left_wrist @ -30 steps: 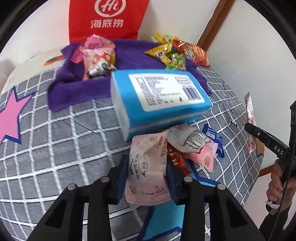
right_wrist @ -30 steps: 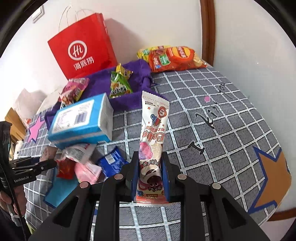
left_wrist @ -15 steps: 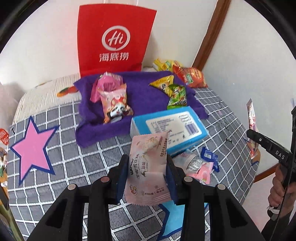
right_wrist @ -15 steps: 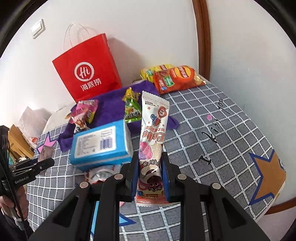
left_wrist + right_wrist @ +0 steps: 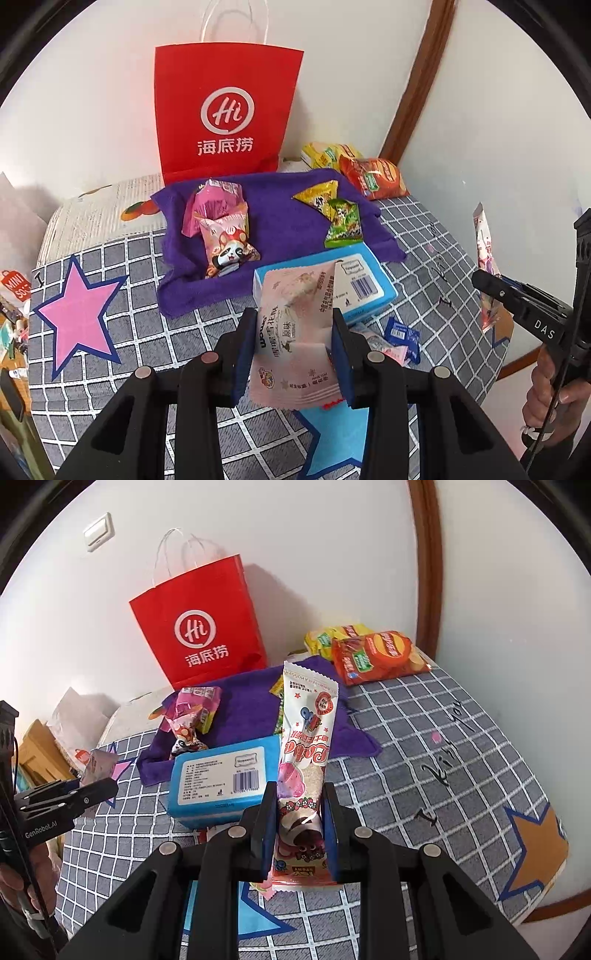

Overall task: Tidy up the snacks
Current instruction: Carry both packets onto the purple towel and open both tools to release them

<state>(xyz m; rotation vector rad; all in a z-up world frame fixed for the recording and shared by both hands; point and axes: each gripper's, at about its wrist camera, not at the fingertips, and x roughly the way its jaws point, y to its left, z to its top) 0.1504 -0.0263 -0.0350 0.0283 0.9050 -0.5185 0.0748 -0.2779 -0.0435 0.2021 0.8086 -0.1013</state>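
- Grip on both sides: the left gripper [image 5: 291, 354] clamps a flat, pale pink crinkly plastic snack packet [image 5: 295, 332] between its blue pads, and the right gripper [image 5: 298, 825] clamps a long, glossy Lotta wafer packet [image 5: 304, 768] that stands upright.
- Both packets hang above the near half of the table [image 5: 461, 775], which wears a grey cloth checked with white lines and printed stars.
- A fuzzy purple towel [image 5: 273, 225] lies near the far edge, rumpled at its borders.
- On the towel's left part sit a pink pouch [image 5: 216, 206] and a panda-printed sweet bag [image 5: 227, 247]; on its right part, a yellow and a green triangular packet [image 5: 341, 219].
- A blue rectangular tissue pack [image 5: 221, 779] lies just in front of the towel.
- A stiff red paper bag [image 5: 225, 114] with white cord handles stands at the far edge against the wall.
- Puffy crisp bags [image 5: 376, 653], orange and yellow, lie in the far right corner.
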